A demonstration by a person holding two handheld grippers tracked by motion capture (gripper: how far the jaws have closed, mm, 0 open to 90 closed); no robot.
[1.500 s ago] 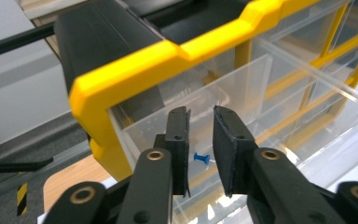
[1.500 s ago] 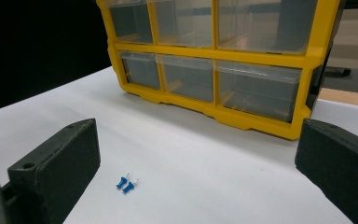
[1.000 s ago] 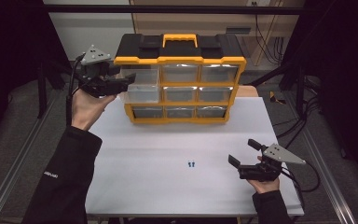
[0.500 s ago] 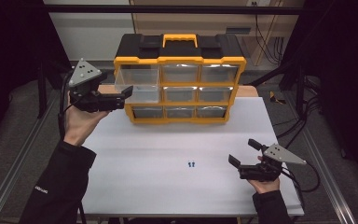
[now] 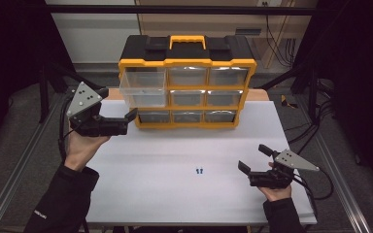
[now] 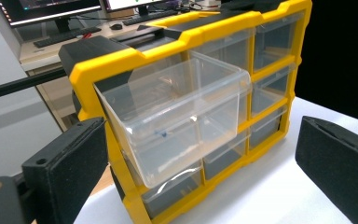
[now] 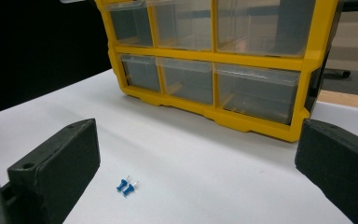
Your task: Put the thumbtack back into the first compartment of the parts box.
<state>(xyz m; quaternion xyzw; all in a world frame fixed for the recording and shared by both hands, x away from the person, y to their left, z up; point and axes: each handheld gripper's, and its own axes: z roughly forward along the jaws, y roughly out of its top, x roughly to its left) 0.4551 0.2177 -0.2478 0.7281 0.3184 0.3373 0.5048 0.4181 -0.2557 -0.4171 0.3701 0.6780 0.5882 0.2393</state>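
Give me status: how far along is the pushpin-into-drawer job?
Done: the top-left drawer of the yellow organizer is pulled out; one small blue item already seems to lie inside. In hand: nothing. The left gripper sits open beside the organizer, the right gripper open on the table. Left: two blue pushpins lie ahead of the right gripper, unpicked; the drawer isn't closed.

One organizer (image 5: 187, 53), nine drawers (image 5: 143, 86), two pushpins (image 5: 199, 171)

Clear top-left drawer (image 5: 143, 87) pulled out of the yellow organizer (image 5: 187, 63).
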